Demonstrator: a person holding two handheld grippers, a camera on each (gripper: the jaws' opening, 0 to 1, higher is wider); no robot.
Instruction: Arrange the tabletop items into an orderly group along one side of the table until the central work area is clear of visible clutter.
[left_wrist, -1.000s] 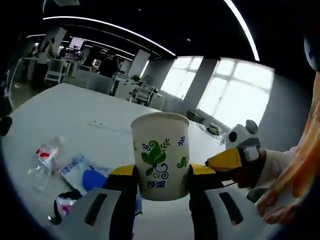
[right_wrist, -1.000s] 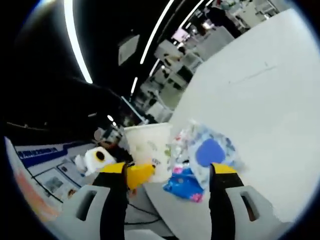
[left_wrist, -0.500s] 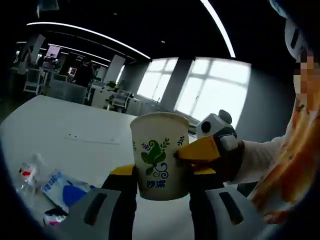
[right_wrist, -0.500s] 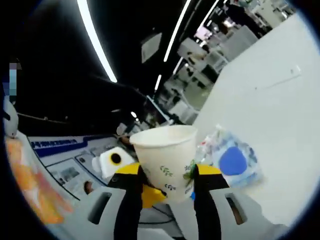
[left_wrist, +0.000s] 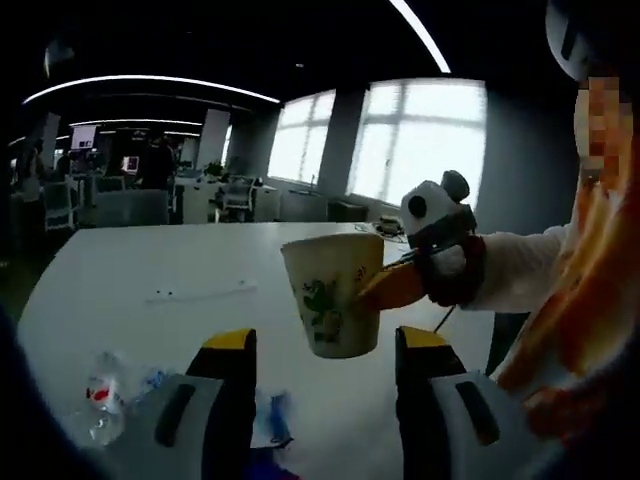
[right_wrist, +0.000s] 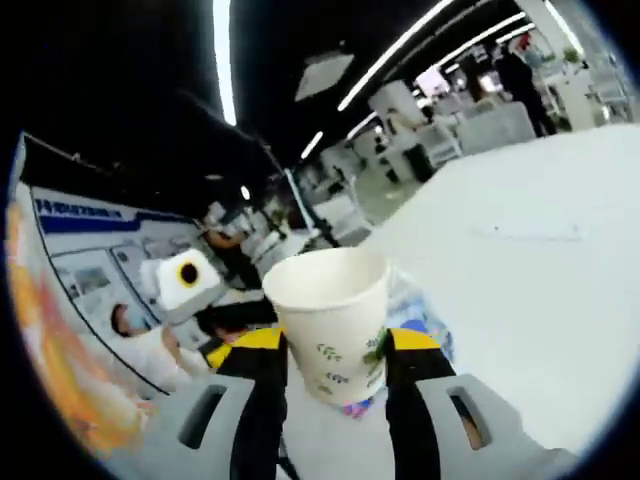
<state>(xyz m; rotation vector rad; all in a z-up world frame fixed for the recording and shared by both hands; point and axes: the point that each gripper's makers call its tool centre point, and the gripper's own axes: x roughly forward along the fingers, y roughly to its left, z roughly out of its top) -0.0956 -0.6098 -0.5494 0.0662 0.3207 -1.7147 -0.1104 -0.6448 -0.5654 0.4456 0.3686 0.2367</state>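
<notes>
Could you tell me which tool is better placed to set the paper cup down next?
Right: the right tool is shut on the paper cup, while the left tool stands open, clear of the cup.

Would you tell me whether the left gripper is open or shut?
Open: the left gripper's jaws stand apart from the cup, which the right gripper holds.

Left gripper (left_wrist: 325, 355) and right gripper (right_wrist: 327, 350): grey jaws, slotted, yellow-tipped. At right frame edge, person's white sleeve (left_wrist: 520, 282) and orange, possibly patterned, garment (left_wrist: 590, 300).
</notes>
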